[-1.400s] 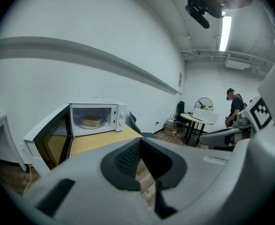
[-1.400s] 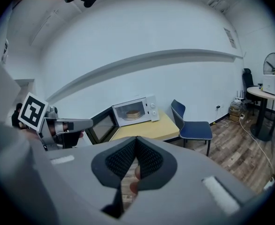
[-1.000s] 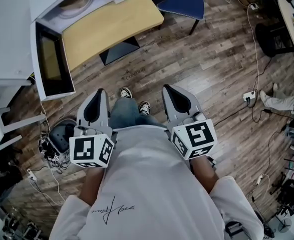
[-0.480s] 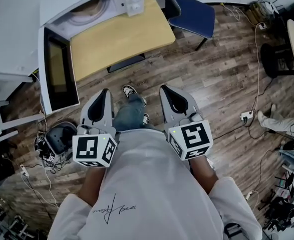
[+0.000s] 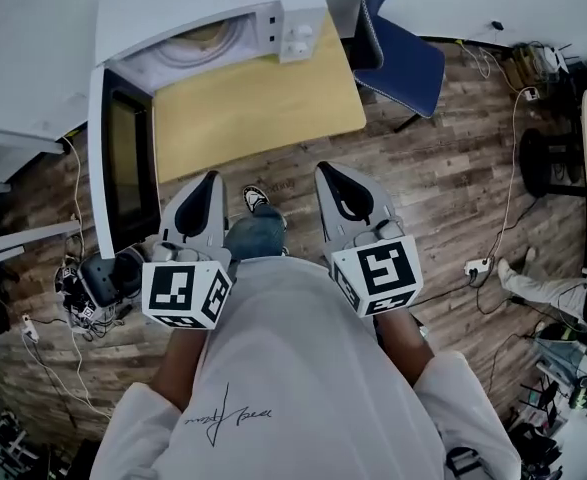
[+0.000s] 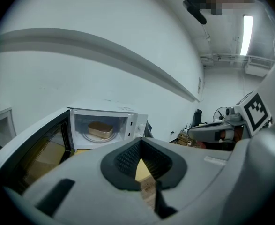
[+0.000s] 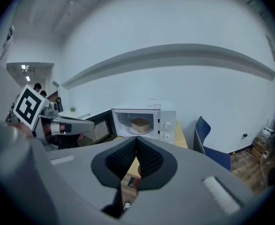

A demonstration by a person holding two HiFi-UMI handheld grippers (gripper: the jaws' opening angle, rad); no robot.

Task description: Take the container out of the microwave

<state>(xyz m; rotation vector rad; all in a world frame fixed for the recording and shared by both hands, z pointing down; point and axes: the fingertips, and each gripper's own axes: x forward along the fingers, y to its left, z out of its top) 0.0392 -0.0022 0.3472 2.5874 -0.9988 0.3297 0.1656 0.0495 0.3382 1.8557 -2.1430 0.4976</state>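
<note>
Resting place of container (image 6: 100,130): on the round turntable inside the microwave (image 5: 208,8), untouched and well apart from both grippers.
Microwave door (image 5: 123,158): swung fully open, to the left in the head view.
Microwave support: pale wooden table (image 5: 263,103), with a blue chair (image 5: 408,58) just beside its right end.
Left gripper (image 5: 206,180): pads closed tip to tip, nothing between them; held in front of the person's body, pointing toward the table edge.
Right gripper (image 5: 331,171): pads likewise pressed together, nothing gripped; held level with the left one, pointing toward the microwave.
Between grippers: the person's leg and one shoe (image 5: 255,198), on the wood-plank floor (image 5: 443,198).
</note>
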